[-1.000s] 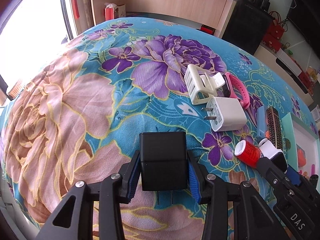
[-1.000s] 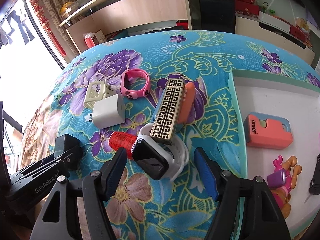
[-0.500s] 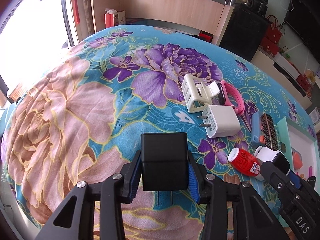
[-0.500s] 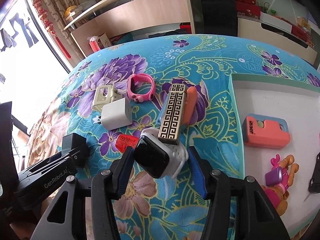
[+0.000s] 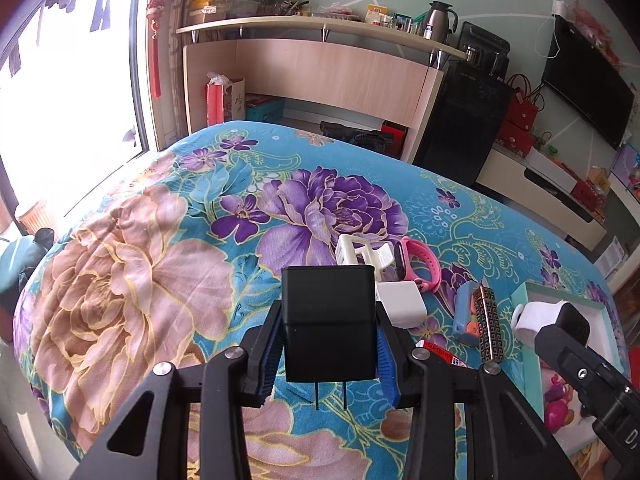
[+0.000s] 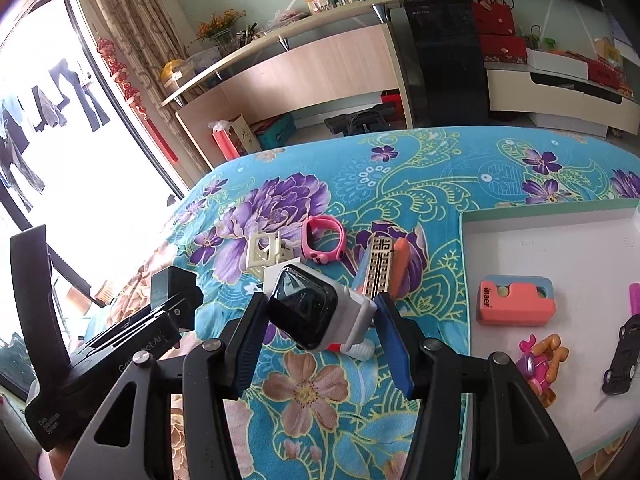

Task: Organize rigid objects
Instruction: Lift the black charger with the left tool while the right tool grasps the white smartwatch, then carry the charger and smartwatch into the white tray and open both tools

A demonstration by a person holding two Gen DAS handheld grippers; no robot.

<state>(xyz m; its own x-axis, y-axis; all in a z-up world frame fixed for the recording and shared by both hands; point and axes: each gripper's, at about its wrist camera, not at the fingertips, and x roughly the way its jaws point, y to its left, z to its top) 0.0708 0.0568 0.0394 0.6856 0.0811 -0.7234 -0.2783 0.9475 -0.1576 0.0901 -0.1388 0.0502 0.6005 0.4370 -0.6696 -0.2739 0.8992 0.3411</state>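
Left gripper: jaws clamped on a black plug adapter, blue pads pressed to its two sides, two prongs pointing down, clear of the floral bedspread. The adapter hides part of the white charger and the cream clip behind it.

Right gripper: jaws closed on a white-strapped smartwatch, dark face tilted toward the camera, raised off the cloth; its strap end and the red tube beneath are mostly covered.

Loose on the bedspread, close together: pink wristband, patterned gold-and-black bar leaning on a blue-and-orange case.

Tray to the right, cut off by the frame edge. Only the right wrist view shows its contents: orange-and-blue block, pink figure, small dark toy car, partly cropped. The left wrist view shows only a sliver of the tray, behind the other gripper's body.
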